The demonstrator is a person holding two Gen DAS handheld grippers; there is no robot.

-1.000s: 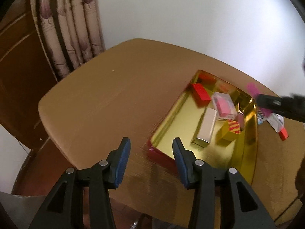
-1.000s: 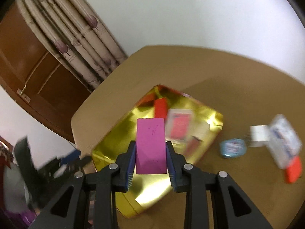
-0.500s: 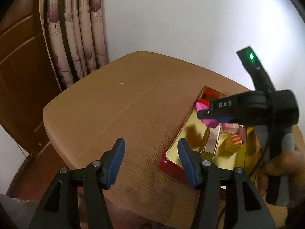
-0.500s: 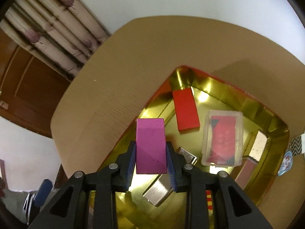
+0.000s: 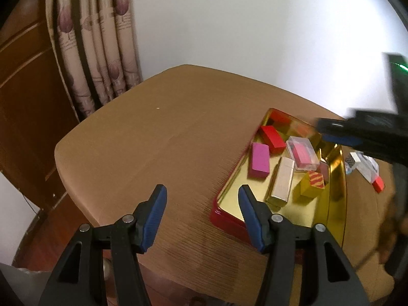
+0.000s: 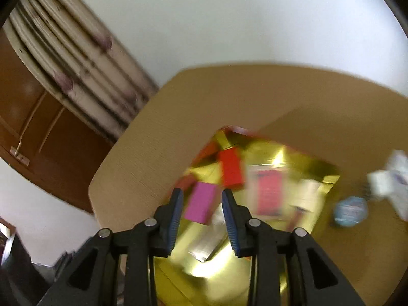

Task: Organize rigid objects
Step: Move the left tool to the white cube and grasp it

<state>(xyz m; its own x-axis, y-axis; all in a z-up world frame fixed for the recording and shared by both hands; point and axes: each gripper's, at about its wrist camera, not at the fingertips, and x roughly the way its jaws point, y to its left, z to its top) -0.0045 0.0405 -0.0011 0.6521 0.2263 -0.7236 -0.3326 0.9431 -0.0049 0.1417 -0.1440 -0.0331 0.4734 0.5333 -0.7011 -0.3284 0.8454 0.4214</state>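
Left hand-held gripper (image 5: 201, 196): open, jaws just been opening, nothing between the pads, only bare worktop (image 5: 153, 140) seen through the gap. Hovering at the near-left corner of the gold tray (image 5: 227, 211), right pad overlapping the tray's red outer wall in view; contact not clear.

Right hand-held gripper (image 6: 202, 192): jaws parted, just been opening, gripping nothing. Right wrist view heavily motion-blurred. Pink block (image 6: 201, 202) visible through the gap between the pads but lying below them, pads clear of it. In left wrist view, same gripper a blurred dark shape above the tray's far right rim, well apart from the block.

Pink block: flat on the tray floor, left side, close to the left wall, loose.

Also in the tray:
- red block (image 5: 272, 135), far corner, just beyond the pink one, touching or nearly so
- clear case with pink insert (image 5: 302, 153), right of the red block
- pale metallic bar (image 5: 281, 178), centre, long axis running near to far
- yellow block with red stripes (image 5: 312, 185), right of the bar

Outside the tray, on the worktop to its right: white packets (image 5: 364, 164), small red piece (image 5: 378, 185), round blue item (image 6: 350, 210), details too blurred to read.

Patterned curtain (image 5: 102, 51) behind the worktop's far-left edge
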